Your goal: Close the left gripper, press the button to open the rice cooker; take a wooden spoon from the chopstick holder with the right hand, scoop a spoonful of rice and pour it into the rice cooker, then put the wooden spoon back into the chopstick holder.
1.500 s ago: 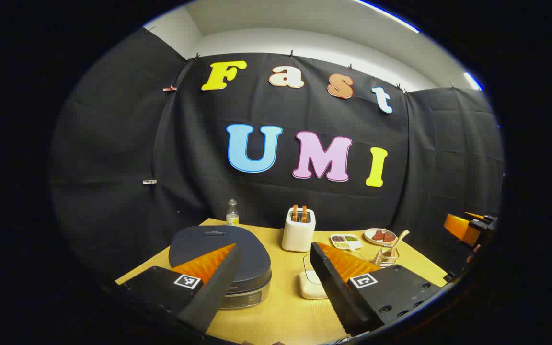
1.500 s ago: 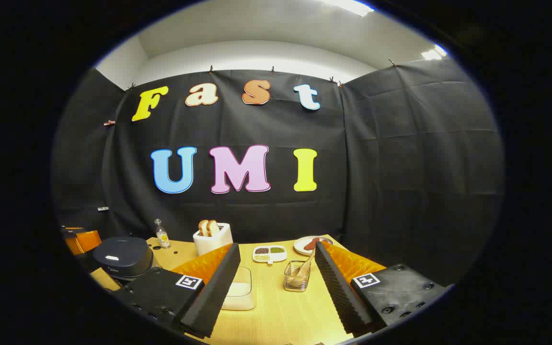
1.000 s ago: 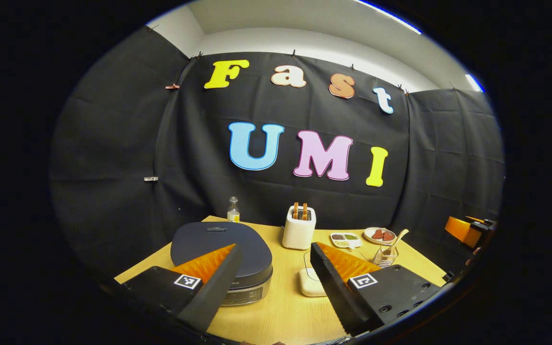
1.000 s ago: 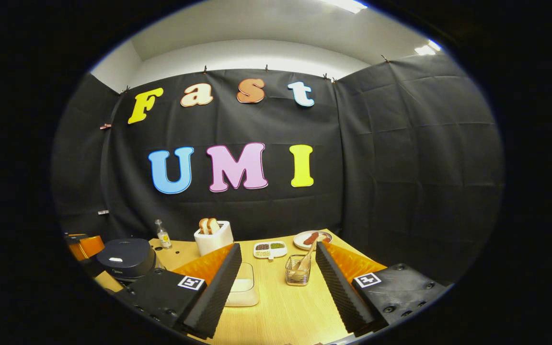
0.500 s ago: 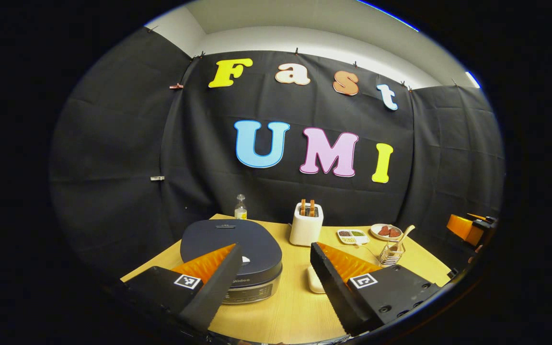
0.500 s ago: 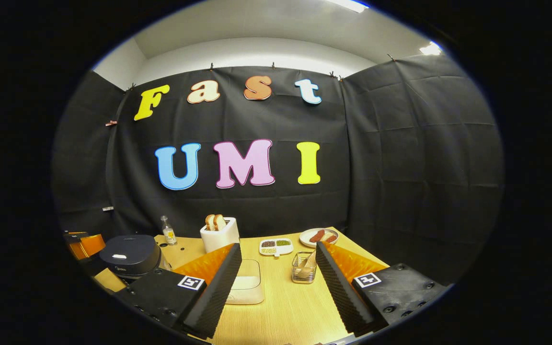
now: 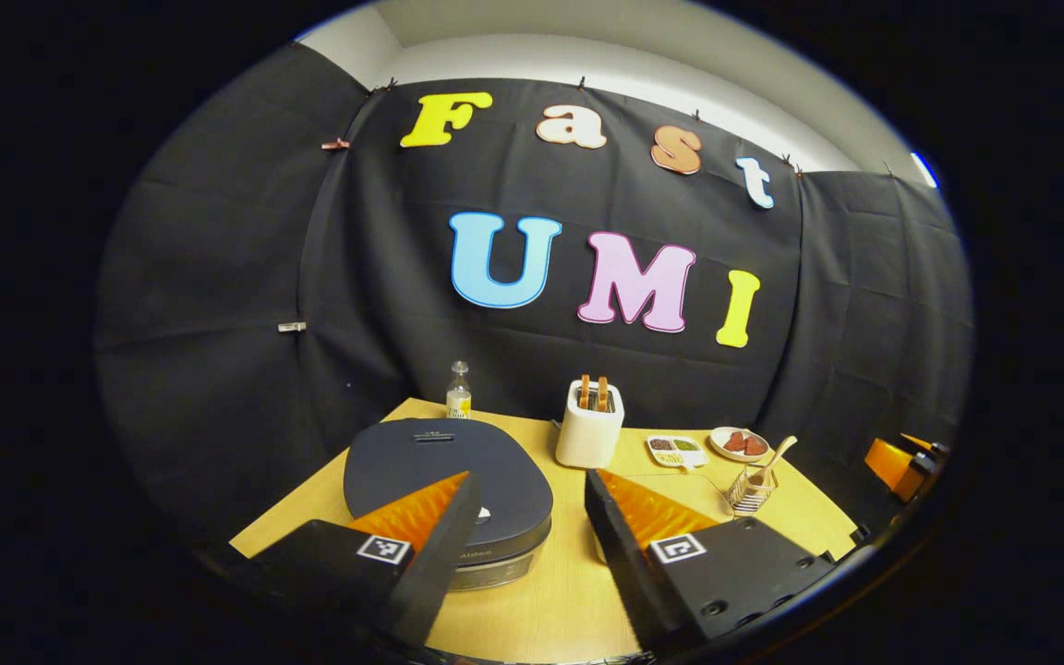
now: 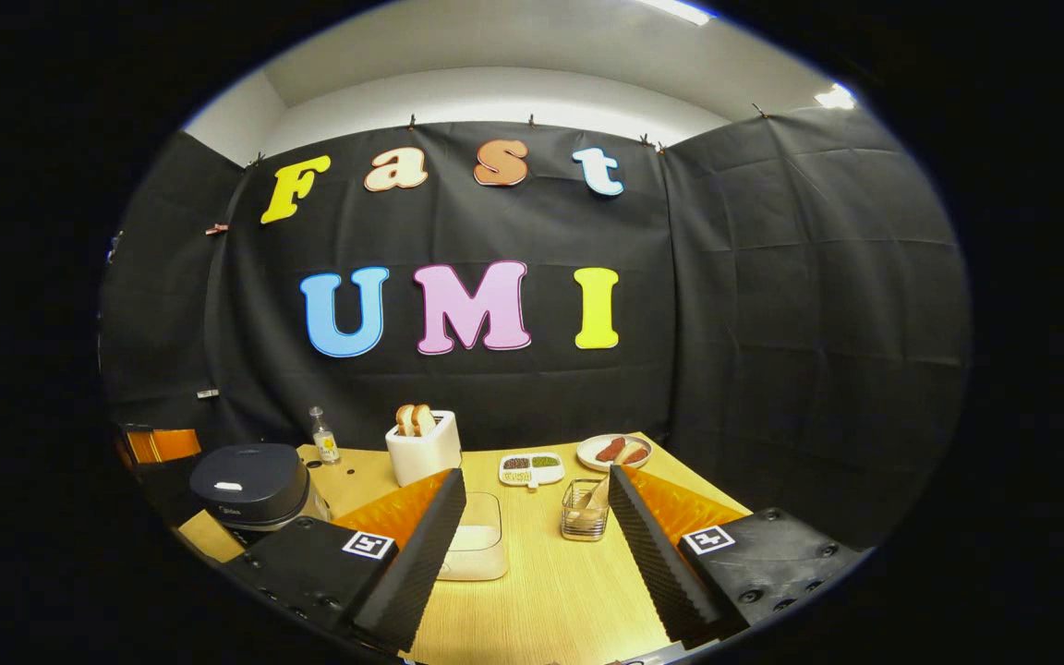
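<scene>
The rice cooker (image 7: 444, 466) sits at the table's left with its dark lid down; a small pale button (image 7: 484, 511) shows near its front edge. My left gripper (image 7: 532, 480) hovers just before the cooker, open, its left finger overlapping the lid. In the right gripper view the cooker (image 8: 250, 485) stands far left. The wire chopstick holder (image 8: 583, 519) holds a wooden spoon (image 8: 598, 494) leaning right. A clear box of rice (image 8: 475, 545) lies partly behind the left finger. My right gripper (image 8: 537, 476) is open and nothing is between its fingers; the holder stands ahead of it.
A white toaster (image 8: 421, 448) with bread, a small bottle (image 8: 321, 439), a divided seasoning dish (image 8: 532, 468) and a plate of sausages (image 8: 615, 451) line the back of the wooden table (image 8: 541, 591). Black cloth walls close in behind and to the right.
My left gripper has shifted toward the rice cooker, and its fingers have come a little closer together. The right gripper has barely moved.
</scene>
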